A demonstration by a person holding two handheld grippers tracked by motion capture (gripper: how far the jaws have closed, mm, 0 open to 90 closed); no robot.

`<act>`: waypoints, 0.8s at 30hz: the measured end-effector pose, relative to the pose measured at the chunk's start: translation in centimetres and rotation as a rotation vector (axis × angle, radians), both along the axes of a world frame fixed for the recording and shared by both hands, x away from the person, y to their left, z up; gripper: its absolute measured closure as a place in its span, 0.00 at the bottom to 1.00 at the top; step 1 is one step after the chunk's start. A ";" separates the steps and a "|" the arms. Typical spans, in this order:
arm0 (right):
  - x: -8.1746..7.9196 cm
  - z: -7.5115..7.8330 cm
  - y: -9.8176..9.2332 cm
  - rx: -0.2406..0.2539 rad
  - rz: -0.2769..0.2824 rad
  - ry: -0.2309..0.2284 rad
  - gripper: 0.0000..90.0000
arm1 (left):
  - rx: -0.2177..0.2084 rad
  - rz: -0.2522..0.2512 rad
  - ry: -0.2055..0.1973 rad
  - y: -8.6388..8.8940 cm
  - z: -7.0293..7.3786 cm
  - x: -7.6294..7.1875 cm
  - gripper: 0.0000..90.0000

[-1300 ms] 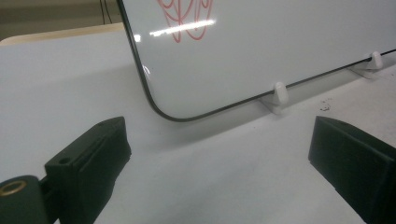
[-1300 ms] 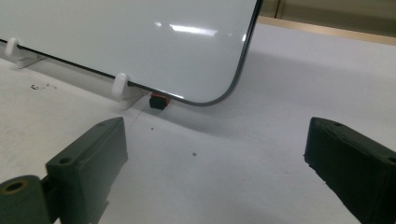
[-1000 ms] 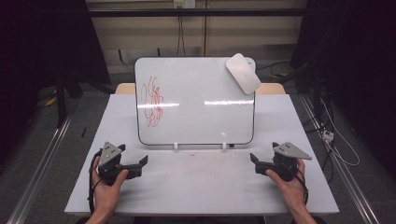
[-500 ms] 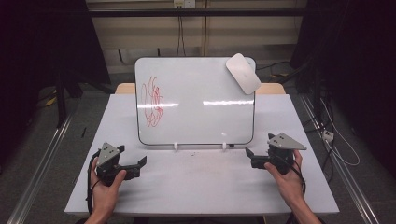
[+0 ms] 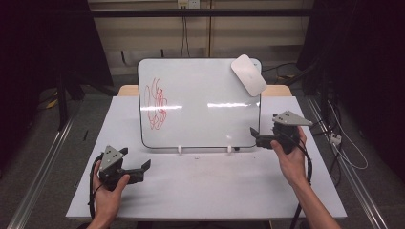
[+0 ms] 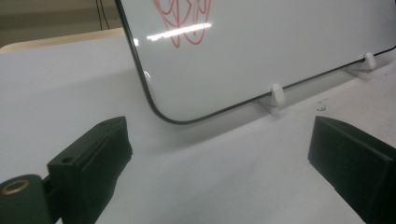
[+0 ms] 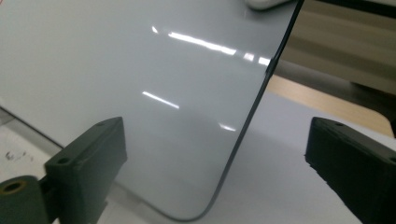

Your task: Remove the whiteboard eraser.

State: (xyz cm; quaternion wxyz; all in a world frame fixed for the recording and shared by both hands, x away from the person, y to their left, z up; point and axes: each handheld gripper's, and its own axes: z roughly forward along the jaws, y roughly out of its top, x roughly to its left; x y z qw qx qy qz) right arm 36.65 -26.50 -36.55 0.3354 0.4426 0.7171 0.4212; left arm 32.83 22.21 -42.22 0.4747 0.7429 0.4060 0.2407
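Whiteboard (image 5: 205,102) stands propped near the middle of the white tabletop (image 5: 210,186), leaning back on two small white clip feet (image 5: 180,149) at its lower edge. A red scribble (image 5: 156,102) covers the left part of its surface, and the rest is bare and shiny, with streaks of ceiling light across it. A white oval eraser (image 5: 248,74) clings to the board's upper right corner, slanted, with part of it poking past the rim.

Right tool (image 5: 257,139) is up off the tabletop, held in the person's right hand (image 5: 291,155) just beside the board's lower right corner. Its jaws have just been closing a little, yet they stand wide and released with nothing pinched between them. In the right gripper view the dark rounded edge of the whiteboard (image 7: 140,93) runs up between the two black jaws, without either touching it, and a sliver of the eraser (image 7: 268,3) peeks in at the top.

Left tool (image 5: 143,167) rests low over the tabletop near the front left, gripped by the left hand (image 5: 110,191), pointing toward the board and well apart from it. Its jaws are spread and hold nothing. In the left gripper view the board's lower left corner (image 6: 161,114), the scribble's lower loops (image 6: 184,18) and a clip foot (image 6: 275,95) sit ahead of it.
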 end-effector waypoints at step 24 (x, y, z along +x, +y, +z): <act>6.4 6.4 1.2 -0.109 0.006 -0.116 0.19 | 0.000 -0.007 0.004 -0.1 0.0 0.0 0.06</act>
